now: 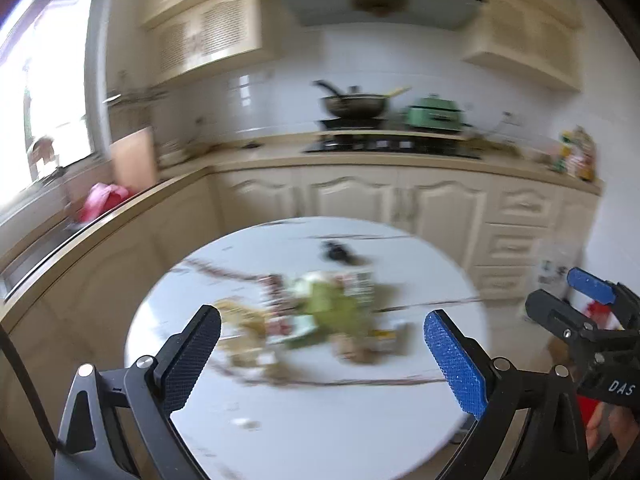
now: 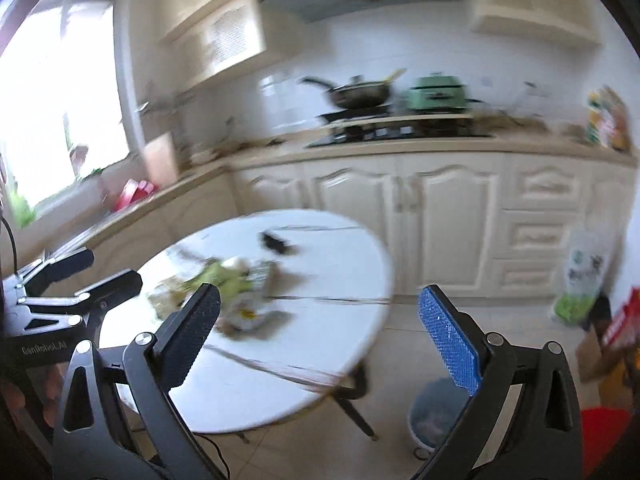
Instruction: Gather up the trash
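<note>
A blurred pile of trash (image 1: 320, 316), green and brown scraps and wrappers, lies in the middle of a round white table (image 1: 320, 420). It also shows in the right wrist view (image 2: 228, 292) on the table (image 2: 280, 344). My left gripper (image 1: 320, 360) is open and empty, held above the table's near side, short of the pile. My right gripper (image 2: 320, 340) is open and empty, off the table's right edge, above the floor. The right gripper also shows at the right edge of the left wrist view (image 1: 576, 300). A grey bin (image 2: 436, 412) with a liner stands on the floor below my right gripper.
A small black object (image 1: 338, 252) lies at the table's far side. Cream cabinets (image 1: 400, 204) and a counter with a stove, a wok (image 1: 352, 104) and a green pot (image 1: 434, 114) run behind. Bags and boxes (image 2: 600, 320) stand on the floor at right.
</note>
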A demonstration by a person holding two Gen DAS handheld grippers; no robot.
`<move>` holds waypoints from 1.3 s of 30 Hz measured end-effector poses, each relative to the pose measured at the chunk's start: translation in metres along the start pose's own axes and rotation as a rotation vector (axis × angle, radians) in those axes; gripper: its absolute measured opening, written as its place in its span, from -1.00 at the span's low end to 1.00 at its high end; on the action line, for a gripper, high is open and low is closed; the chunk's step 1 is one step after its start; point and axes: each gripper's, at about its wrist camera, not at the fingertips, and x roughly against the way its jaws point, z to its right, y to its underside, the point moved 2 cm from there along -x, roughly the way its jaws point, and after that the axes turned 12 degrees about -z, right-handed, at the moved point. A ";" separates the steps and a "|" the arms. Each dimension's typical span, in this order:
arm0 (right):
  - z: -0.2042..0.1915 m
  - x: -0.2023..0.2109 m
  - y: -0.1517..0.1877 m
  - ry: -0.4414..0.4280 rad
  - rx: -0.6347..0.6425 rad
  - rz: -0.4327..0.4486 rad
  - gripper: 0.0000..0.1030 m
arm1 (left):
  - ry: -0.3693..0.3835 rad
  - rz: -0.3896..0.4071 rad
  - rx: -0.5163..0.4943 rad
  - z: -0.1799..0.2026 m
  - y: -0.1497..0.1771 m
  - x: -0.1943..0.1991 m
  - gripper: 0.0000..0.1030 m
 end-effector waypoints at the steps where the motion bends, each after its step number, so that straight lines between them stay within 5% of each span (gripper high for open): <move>1: -0.013 -0.010 -0.003 -0.010 0.028 -0.012 0.99 | -0.016 -0.009 0.014 -0.010 0.004 0.001 0.95; 13: -0.106 -0.150 -0.008 -0.010 0.290 -0.227 0.95 | -0.097 -0.166 0.152 -0.080 0.048 -0.011 0.95; 16: -0.114 -0.177 -0.006 0.005 0.334 -0.271 0.74 | -0.089 -0.197 0.164 -0.080 0.060 -0.014 0.95; 20: -0.103 -0.196 -0.009 -0.012 0.304 -0.309 -0.08 | -0.073 -0.230 0.167 -0.076 0.048 -0.034 0.95; 22: -0.098 -0.198 -0.011 -0.031 0.291 -0.307 -0.22 | -0.061 -0.246 0.162 -0.077 0.034 -0.047 0.95; 24: -0.091 -0.194 -0.012 -0.080 0.259 -0.300 -0.57 | -0.051 -0.258 0.156 -0.082 0.006 -0.072 0.95; 29: -0.066 -0.174 -0.014 -0.182 0.171 -0.239 -0.88 | -0.026 -0.308 0.145 -0.079 -0.039 -0.138 0.95; 34: -0.049 -0.164 -0.012 -0.217 0.125 -0.217 -0.90 | -0.048 -0.335 0.125 -0.060 -0.048 -0.162 0.93; 39: -0.041 -0.161 -0.011 -0.232 0.110 -0.208 -0.90 | -0.026 -0.372 0.138 -0.061 -0.057 -0.184 0.14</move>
